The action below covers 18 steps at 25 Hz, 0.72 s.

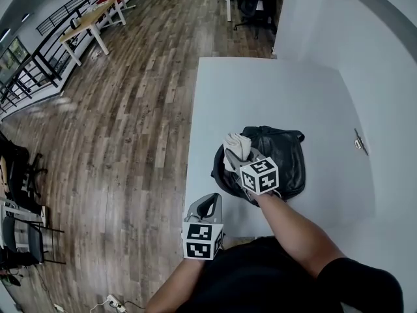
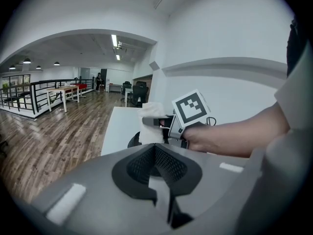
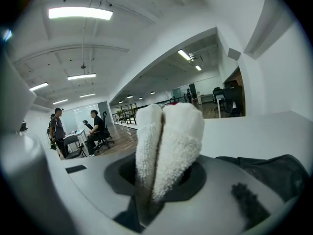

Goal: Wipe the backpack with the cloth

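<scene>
A black backpack [image 1: 277, 158] lies on the white table [image 1: 260, 90], and its dark fabric shows low at the right in the right gripper view [image 3: 266, 173]. My right gripper [image 1: 239, 156] is over the backpack's left part, shut on a folded white cloth [image 1: 237, 145] that sticks up between its jaws [image 3: 168, 141]. My left gripper [image 1: 207, 208] hangs at the table's near left edge, shut and holding nothing. From the left gripper view [image 2: 157, 155], the cloth [image 2: 150, 124] and the right gripper's marker cube [image 2: 191, 107] are straight ahead.
A white wall [image 1: 365, 51] runs along the table's right side, with a small metal fitting [image 1: 358, 141] near it. Wooden floor [image 1: 130, 122] lies to the left. Desks [image 1: 91, 21], office chairs [image 1: 257, 2] and a railing stand further off. Two people [image 3: 57, 129] are at a far desk.
</scene>
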{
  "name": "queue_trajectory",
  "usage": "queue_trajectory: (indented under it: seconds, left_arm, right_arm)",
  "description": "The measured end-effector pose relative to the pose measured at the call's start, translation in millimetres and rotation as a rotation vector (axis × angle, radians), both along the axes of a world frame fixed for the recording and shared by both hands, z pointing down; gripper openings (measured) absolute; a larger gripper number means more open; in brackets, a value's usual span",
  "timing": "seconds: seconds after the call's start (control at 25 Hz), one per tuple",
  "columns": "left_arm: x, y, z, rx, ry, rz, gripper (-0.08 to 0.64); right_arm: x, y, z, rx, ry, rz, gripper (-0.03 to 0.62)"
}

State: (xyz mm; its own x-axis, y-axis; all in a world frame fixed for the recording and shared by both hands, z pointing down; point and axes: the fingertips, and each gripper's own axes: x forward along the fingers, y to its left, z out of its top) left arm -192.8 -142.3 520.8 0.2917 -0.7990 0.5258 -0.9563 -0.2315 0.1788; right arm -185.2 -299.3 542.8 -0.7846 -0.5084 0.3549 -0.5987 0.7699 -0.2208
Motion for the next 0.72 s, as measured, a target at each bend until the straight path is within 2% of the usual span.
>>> queue_trajectory:
  seconds: [0.44,0.72]
  left_arm:
    - [8.3,-6.2,-7.1,0.01,-0.004,0.028,0.008]
    - [29.2,-8.8,-1.4,0.006,-0.002,0.06,0.008]
  right_arm:
    - [30.3,-10.0,5.8,-0.004,0.026,0.056,0.087]
    - [62.1,-17.3,5.5,0.003,0.027,0.103,0.087]
